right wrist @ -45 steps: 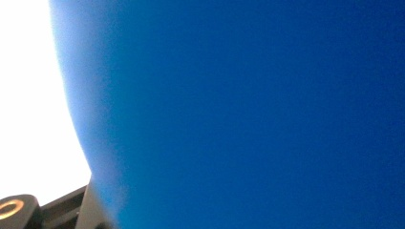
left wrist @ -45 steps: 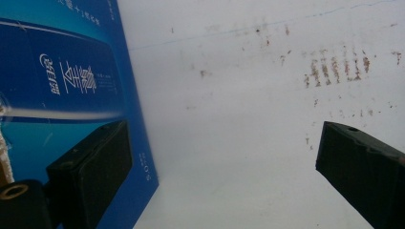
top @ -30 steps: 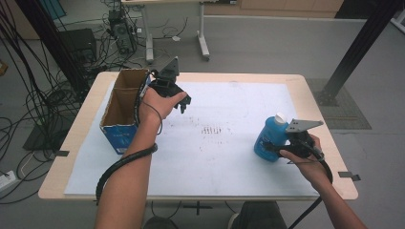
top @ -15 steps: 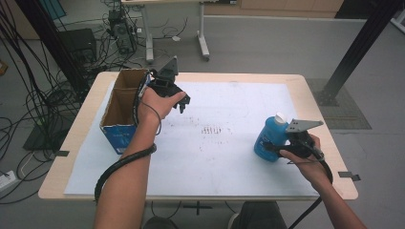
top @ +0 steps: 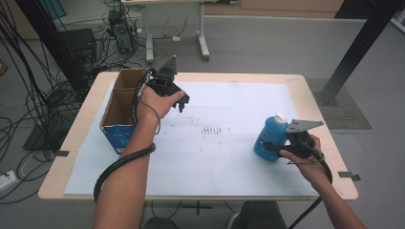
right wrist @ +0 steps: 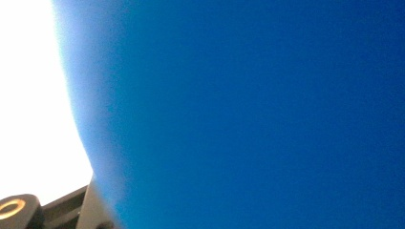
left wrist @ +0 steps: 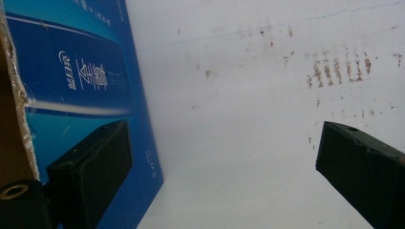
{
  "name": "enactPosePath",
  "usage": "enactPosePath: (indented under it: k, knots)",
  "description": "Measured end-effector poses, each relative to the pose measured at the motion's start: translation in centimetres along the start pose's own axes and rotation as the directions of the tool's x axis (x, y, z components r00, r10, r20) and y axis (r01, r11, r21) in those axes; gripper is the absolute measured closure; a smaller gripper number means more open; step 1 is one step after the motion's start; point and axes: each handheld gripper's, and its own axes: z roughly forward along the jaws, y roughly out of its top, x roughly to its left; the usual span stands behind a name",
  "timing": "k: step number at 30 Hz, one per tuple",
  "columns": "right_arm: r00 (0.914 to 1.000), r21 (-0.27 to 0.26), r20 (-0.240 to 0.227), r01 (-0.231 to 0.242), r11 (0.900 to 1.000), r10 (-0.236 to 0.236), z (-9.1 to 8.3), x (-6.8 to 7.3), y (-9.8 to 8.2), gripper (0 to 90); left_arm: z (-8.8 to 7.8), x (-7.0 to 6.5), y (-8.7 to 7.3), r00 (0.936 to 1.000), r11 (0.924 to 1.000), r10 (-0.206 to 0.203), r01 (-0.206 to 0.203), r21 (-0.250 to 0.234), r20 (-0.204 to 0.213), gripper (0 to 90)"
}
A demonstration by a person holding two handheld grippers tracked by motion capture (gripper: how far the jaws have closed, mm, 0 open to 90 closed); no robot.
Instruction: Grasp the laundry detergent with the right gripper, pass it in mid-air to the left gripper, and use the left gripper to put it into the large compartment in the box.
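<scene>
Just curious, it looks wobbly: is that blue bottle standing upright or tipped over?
Upright. The blue bottle stands on the table, white cap on top, with the right gripper closed on its side.

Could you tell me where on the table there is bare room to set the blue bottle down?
The widest free patch is the white sheet between the cardboard box and the blue bottle, around the faint brown marks. The far strip right of the left hand-held gripper is also bare. It is crowded beside the box.

blue bottle (right wrist: 248,109) blurred, cut off by the edges
</scene>
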Motion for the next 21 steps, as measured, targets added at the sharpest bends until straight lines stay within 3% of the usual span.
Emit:
enactPosePath:
  k: [21]
  knots:
    - [1.0000,-0.009,0.009,0.000,1.000,0.000,-0.04,0.12,-0.10,42.1,-0.41,0.05,0.02,1.0000,1.0000,-0.001,0.001,-0.006,-0.005,5.7]
